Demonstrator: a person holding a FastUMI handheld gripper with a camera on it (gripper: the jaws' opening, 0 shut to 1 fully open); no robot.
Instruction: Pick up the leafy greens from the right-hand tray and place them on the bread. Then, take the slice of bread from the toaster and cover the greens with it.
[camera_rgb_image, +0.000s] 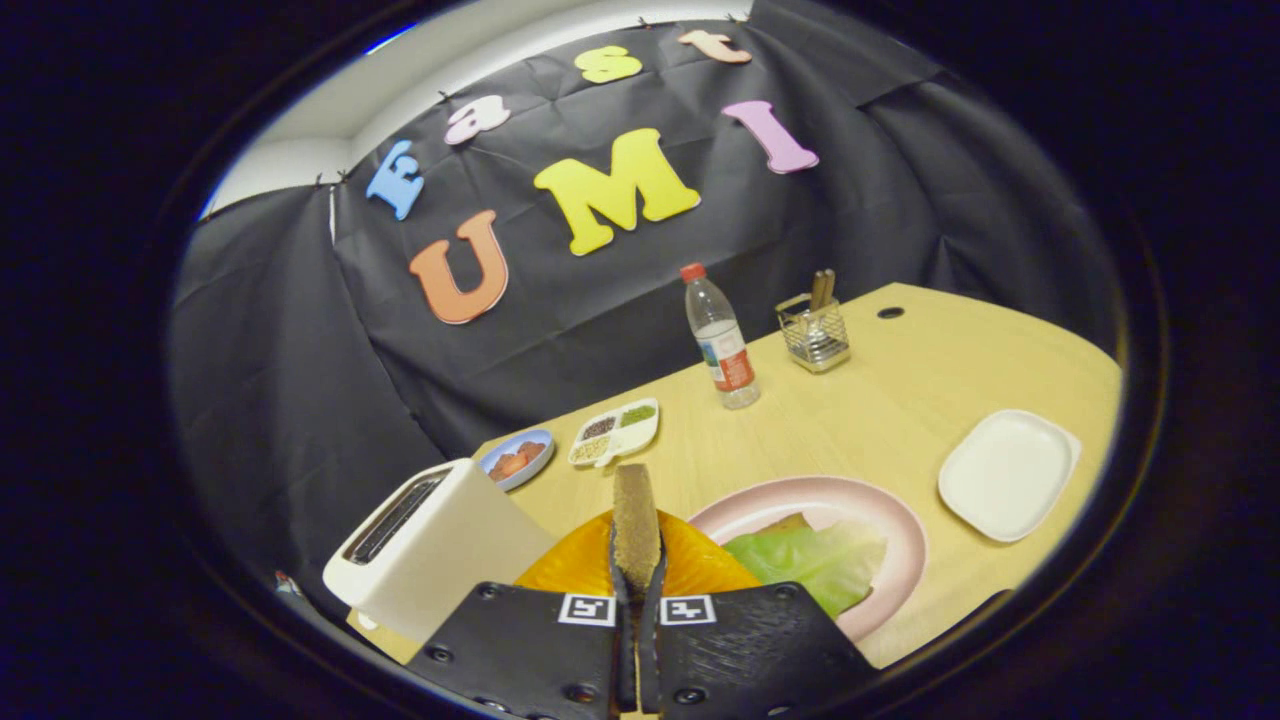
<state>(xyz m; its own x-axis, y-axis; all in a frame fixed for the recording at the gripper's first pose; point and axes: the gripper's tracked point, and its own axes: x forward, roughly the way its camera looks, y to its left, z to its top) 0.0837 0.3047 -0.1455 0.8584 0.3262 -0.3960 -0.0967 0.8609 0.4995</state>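
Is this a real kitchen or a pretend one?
Probably a pretend one: a booth with black cloth walls. A pale wooden table holds a white toaster and a pink plate with lettuce. The gripper is shut on a bread slice.

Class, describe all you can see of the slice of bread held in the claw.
The slice of bread stands upright and edge-on, a thin brown, rough-textured slab. The claw is shut on its lower part, both fingers pressing its faces. It rises in front of the orange plate, between the toaster and the leafy greens.
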